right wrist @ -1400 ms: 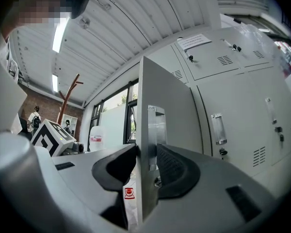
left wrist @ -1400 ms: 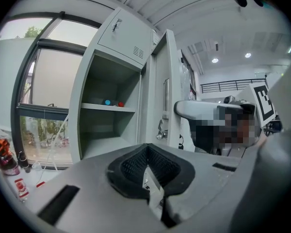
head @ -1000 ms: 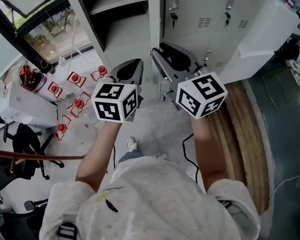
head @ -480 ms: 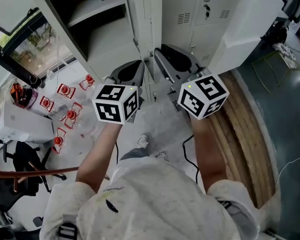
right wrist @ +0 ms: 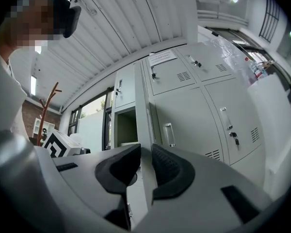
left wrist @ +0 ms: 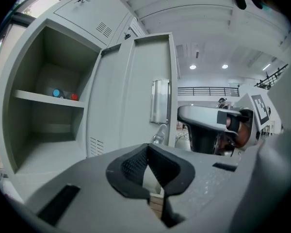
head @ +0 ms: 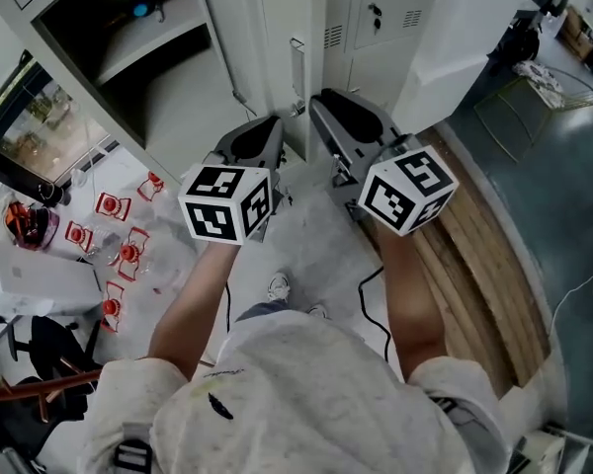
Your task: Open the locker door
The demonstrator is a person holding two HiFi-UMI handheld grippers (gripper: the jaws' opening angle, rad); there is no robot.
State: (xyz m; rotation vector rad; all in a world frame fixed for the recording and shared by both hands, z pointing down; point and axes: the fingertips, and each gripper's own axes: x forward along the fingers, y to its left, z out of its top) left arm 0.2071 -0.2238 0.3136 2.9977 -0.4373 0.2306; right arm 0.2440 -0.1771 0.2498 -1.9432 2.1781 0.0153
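Observation:
The grey locker door [head: 298, 62] stands swung out, seen edge-on with its handle [left wrist: 160, 101] facing left. My right gripper [head: 326, 107] holds the door's free edge [right wrist: 141, 130]: its jaws have just been closing and both pads [right wrist: 169, 171] now lie against the sheet. My left gripper [head: 267, 131] hovers just left of the door, shut, with nothing between its tips [left wrist: 148, 149]. The open compartment [left wrist: 48, 106] has a shelf with small blue and red things [left wrist: 63, 93].
Closed lockers [right wrist: 194, 115] fill the wall to the right of the door. Red-and-white items [head: 109, 235] lie on the floor at left. A wooden platform [head: 484, 245] and a white panel [head: 455, 28] stand at right. A black cable [head: 371, 294] runs by my feet.
Both grippers have moved level together, still side by side. The locker front has slid left and down in the head view, and the open compartment shows more. The right jaws have narrowed.

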